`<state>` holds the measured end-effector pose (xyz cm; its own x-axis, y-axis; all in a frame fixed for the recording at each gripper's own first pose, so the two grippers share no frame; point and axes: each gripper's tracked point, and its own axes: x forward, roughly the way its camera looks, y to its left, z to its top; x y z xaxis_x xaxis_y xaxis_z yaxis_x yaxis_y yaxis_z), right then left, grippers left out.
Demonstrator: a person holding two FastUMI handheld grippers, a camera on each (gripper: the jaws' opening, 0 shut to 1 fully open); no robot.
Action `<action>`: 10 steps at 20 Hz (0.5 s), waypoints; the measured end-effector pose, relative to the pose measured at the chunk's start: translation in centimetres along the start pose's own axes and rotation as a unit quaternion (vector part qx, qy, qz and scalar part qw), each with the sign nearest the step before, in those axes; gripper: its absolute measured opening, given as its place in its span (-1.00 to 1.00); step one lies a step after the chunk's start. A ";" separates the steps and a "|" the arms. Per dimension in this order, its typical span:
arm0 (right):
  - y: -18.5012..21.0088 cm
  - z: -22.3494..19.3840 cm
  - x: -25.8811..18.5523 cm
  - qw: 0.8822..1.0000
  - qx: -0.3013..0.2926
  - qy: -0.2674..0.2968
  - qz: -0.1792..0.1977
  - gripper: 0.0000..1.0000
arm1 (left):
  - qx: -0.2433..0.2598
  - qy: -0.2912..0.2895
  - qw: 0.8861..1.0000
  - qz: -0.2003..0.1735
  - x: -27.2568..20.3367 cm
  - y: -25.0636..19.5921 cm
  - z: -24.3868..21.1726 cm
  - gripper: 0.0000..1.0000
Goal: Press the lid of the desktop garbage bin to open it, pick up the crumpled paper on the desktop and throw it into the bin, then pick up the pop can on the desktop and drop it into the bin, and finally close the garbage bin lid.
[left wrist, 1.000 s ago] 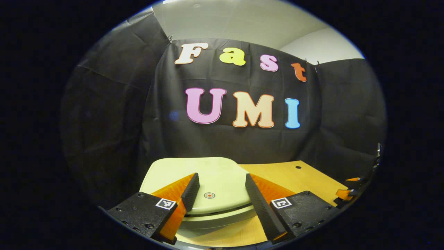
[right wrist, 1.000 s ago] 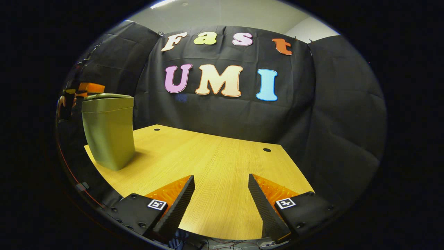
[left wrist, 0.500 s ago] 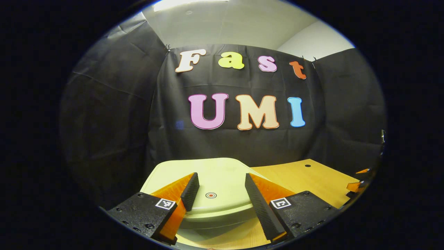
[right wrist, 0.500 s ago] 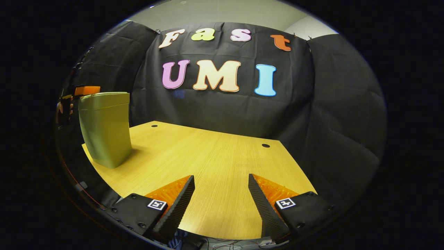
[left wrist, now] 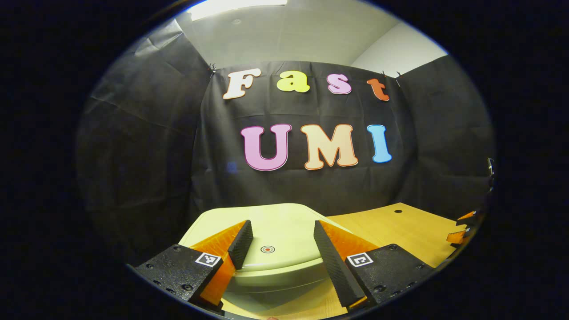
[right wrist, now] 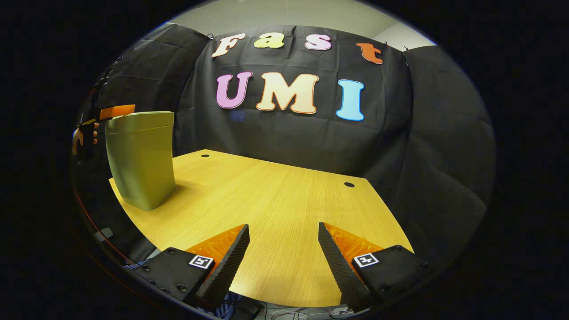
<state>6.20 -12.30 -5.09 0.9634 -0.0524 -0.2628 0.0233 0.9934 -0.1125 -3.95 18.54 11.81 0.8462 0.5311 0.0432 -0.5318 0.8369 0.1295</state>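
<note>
Left gripper [left wrist: 279,242], fingers spread, hangs over the closed bin lid [left wrist: 275,222].

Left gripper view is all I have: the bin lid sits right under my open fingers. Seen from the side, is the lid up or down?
Observer: Down. In the right gripper view the lid lies flat on the bin, with no gap that I can see.
Operator: Is the bin standing straight?
Observer: Yes, upright on the table, near the table edge at that view's left.
Operator: And the right gripper?
Observer: The right gripper is open over bare tabletop, holding nothing.
</note>
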 end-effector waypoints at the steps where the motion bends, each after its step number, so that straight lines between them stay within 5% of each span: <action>1: 0.1 0.1 -0.1 1.000 0.001 0.000 0.001 0.96 | 0.007 -0.010 1.000 -0.004 -0.1 -0.1 0.2 0.75; 10: 0.4 0.8 -0.8 1.000 -0.001 -0.013 0.005 0.96 | 0.008 0.012 0.999 -0.035 -0.2 -0.8 -0.3 0.78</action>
<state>5.70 -11.73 -4.13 0.9700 -0.0404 -0.2397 0.0135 0.9935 -0.1130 -3.73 17.82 11.44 0.8806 0.4738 0.0093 -0.4698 0.8703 0.1476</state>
